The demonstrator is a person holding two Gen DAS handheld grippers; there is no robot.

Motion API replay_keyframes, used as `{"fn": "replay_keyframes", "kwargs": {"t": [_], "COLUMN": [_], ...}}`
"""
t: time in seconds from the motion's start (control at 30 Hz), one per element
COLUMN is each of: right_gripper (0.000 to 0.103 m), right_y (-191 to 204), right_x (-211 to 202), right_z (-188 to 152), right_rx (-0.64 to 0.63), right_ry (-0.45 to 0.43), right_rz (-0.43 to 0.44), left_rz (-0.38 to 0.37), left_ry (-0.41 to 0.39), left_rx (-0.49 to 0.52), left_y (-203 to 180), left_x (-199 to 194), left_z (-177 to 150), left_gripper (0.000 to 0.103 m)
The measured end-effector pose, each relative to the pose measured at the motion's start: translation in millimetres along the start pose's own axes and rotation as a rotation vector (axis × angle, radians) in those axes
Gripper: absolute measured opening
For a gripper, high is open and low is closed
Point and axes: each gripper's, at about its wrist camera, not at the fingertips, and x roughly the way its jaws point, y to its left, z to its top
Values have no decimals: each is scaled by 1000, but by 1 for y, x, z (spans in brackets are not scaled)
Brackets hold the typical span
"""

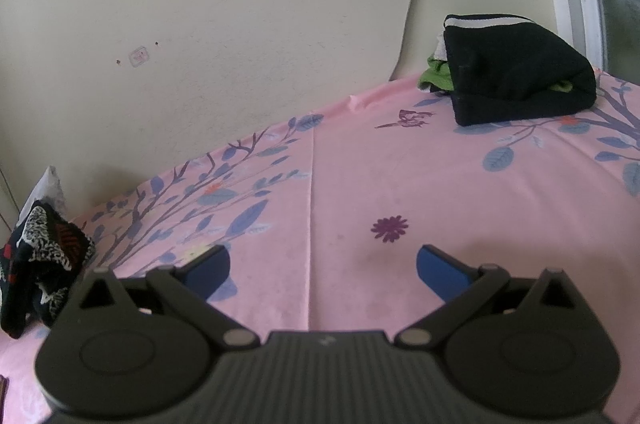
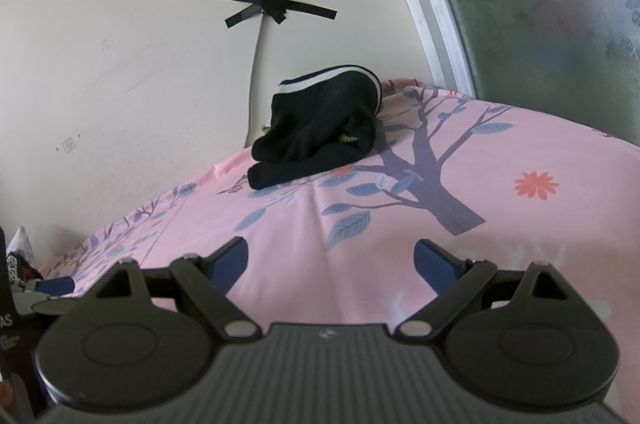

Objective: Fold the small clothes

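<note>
Left gripper [image 1: 323,266] – jaws spread, empty, over pink sheet [image 1: 360,184] | right gripper [image 2: 331,264] – same | folded black garment [image 2: 316,128] at far edge by wall, long axis pointing away, white-striped band [image 2: 320,80] farthest | patterned clothes [image 1: 38,264] at left edge.

Right tongs [image 2: 330,266] gape empty above pink sheet [image 2: 500,244]; black garment [image 2: 320,132] beyond.

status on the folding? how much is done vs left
Done: a folded black garment tops a small stack at the far edge of the pink sheet, green fabric showing beneath it. In hand: nothing; the left tool and right tool are both open and empty over bare sheet. Left: a crumpled patterned garment at the left edge looks unfolded.
</note>
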Motion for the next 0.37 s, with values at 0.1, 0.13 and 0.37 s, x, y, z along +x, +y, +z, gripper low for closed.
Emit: {"fn": "replay_keyframes", "kwargs": {"t": [0.1, 0.13, 0.37], "right_gripper": [89, 89, 89], "right_y": [0, 0, 0], "right_x": [0, 0, -1], "right_z": [0, 0, -1], "right_rx": [0, 0, 0], "right_ry": [0, 0, 0], "right_rz": [0, 0, -1], "left_rz": [-7, -10, -75], "left_ry": [1, 2, 23], "left_rx": [0, 0, -20], "left_y": [-1, 0, 4], "left_x": [0, -1, 2], "left_z": [0, 0, -1], "left_gripper": [103, 103, 103]}}
